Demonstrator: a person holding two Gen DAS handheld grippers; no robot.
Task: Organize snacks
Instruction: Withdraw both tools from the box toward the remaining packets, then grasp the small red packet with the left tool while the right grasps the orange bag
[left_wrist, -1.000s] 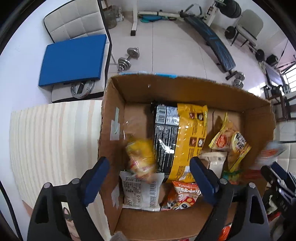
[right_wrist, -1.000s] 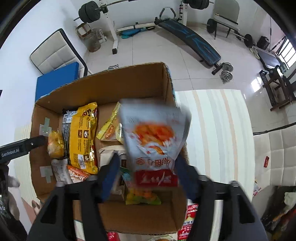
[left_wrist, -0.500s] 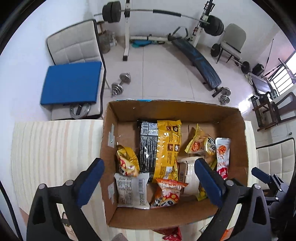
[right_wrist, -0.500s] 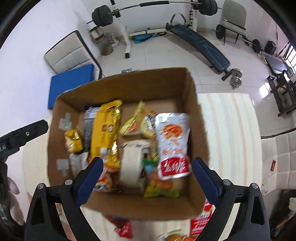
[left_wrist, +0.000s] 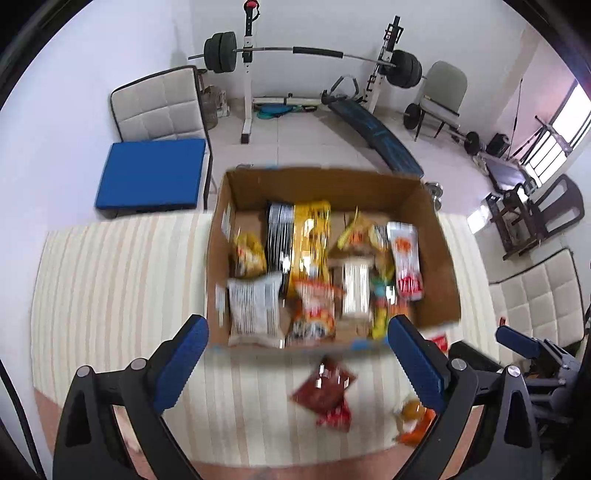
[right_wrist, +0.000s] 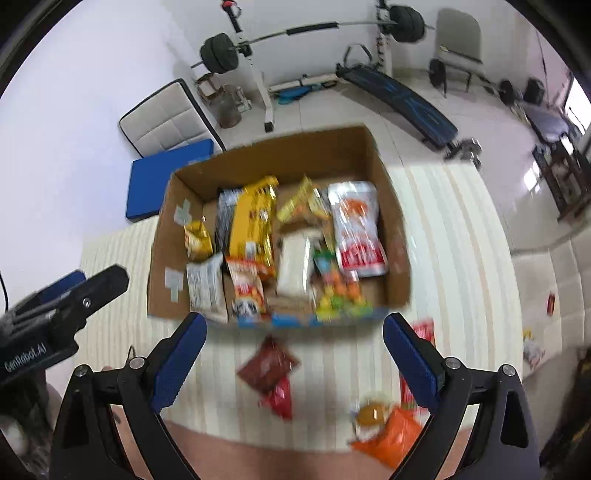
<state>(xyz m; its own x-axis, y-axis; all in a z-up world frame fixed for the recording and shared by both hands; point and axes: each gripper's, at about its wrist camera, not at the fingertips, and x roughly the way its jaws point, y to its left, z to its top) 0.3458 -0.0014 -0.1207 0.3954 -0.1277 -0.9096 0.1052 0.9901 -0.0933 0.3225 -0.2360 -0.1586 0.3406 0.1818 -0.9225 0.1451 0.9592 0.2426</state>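
Note:
A cardboard box (left_wrist: 439, 254) (right_wrist: 395, 221) stands on the striped table and holds several snack packets, among them a long yellow bag (left_wrist: 310, 243) (right_wrist: 255, 218) and a white-and-red pouch (left_wrist: 404, 258) (right_wrist: 358, 229) at its right side. A dark red packet (left_wrist: 325, 387) (right_wrist: 267, 367) and an orange packet (left_wrist: 413, 424) (right_wrist: 391, 432) lie loose on the table in front of the box. My left gripper (left_wrist: 299, 362) is open and empty, held above the table in front of the box. My right gripper (right_wrist: 295, 354) is open and empty, likewise pulled back above the loose packets.
The striped tabletop (left_wrist: 118, 288) extends left of the box. A small red packet (right_wrist: 280, 397) and a red stick pack (right_wrist: 421, 332) also lie near the front edge. Behind the table are a chair with a blue cushion (left_wrist: 151, 173) and gym equipment (left_wrist: 310, 51).
The right gripper opened and dropped the white-and-red pouch into the box's right side. Both grippers then pulled back and up from the box, bringing the loose packets on the table into view.

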